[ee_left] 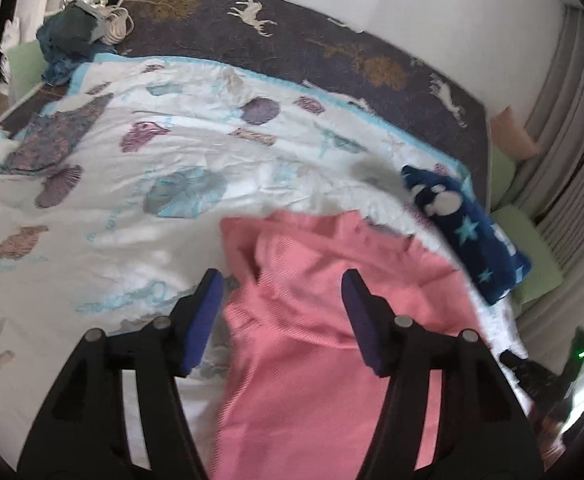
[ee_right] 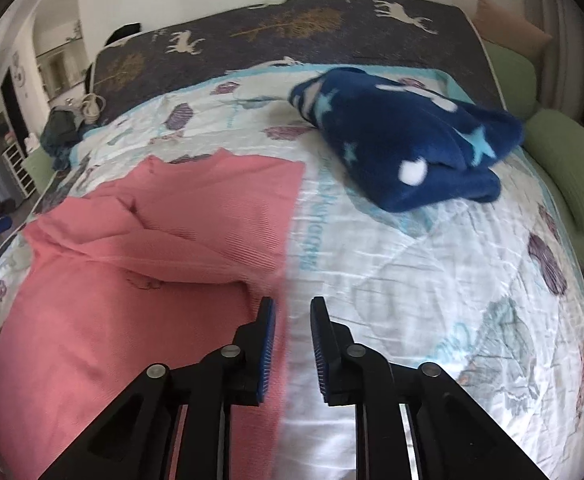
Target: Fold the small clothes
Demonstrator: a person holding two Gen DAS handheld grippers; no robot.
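Note:
A pink ribbed garment (ee_left: 311,280) lies rumpled and partly doubled over on the white quilt (ee_left: 112,200). My left gripper (ee_left: 282,284) hovers above its left part with the jaws wide apart and nothing pressed between the blue pads (ee_left: 208,304). In the right wrist view the same pink garment (ee_right: 152,240) fills the left half. My right gripper (ee_right: 292,304) sits at its right edge, jaws a narrow gap apart. The blurred pink edge runs down through that gap with white quilt (ee_right: 411,280) beside it, and the pads do not press on it.
A folded navy fleece with stars (ee_right: 403,148) lies on the quilt beyond the pink garment; it shows at the right as navy fleece (ee_left: 467,232). A dark blue cloth heap (ee_left: 68,40) sits at the bed's far corner. Green cushions (ee_right: 563,168) line the right side.

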